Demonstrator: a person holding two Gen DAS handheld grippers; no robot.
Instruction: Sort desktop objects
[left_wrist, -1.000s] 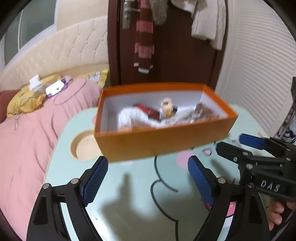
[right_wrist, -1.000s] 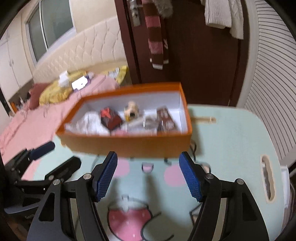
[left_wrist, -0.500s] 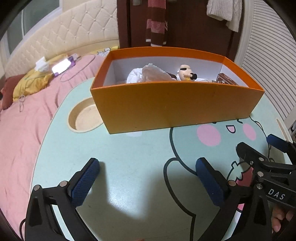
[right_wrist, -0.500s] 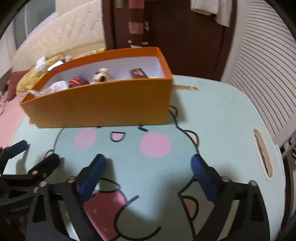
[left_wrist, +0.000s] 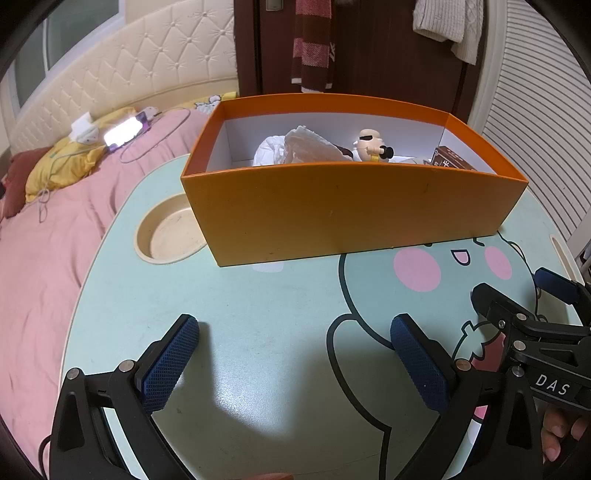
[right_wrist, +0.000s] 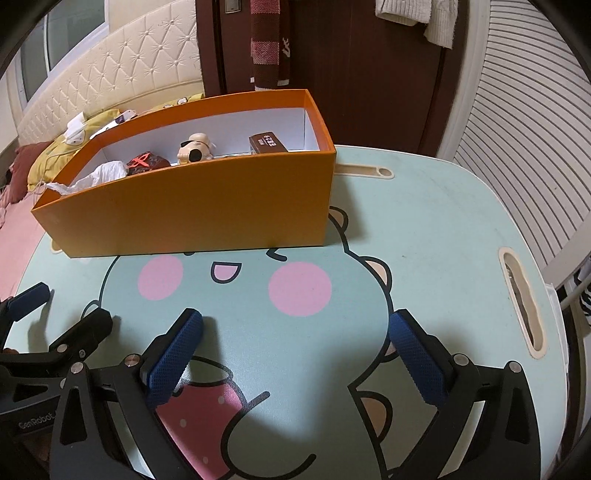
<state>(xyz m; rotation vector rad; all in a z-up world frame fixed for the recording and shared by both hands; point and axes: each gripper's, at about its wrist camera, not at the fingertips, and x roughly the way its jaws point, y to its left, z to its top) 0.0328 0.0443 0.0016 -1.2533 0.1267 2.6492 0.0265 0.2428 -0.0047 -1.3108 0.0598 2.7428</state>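
Orange box (left_wrist: 351, 206) now sits on the table (left_wrist: 258, 314), where a second ago we held it raised; figurine (left_wrist: 371, 147) inside. Left gripper (left_wrist: 295, 354) gaping, empty; right gripper (right_wrist: 295, 350) opening, nothing between its jaws. We judge sorting finished.

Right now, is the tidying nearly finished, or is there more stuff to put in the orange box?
It looks nearly finished. The orange box already holds a toy figure, a brown packet, a dark red packet and crumpled wrapping. Nothing is in hand: the left gripper is open and empty; the right gripper is opening, also empty. No loose item shows on the table.
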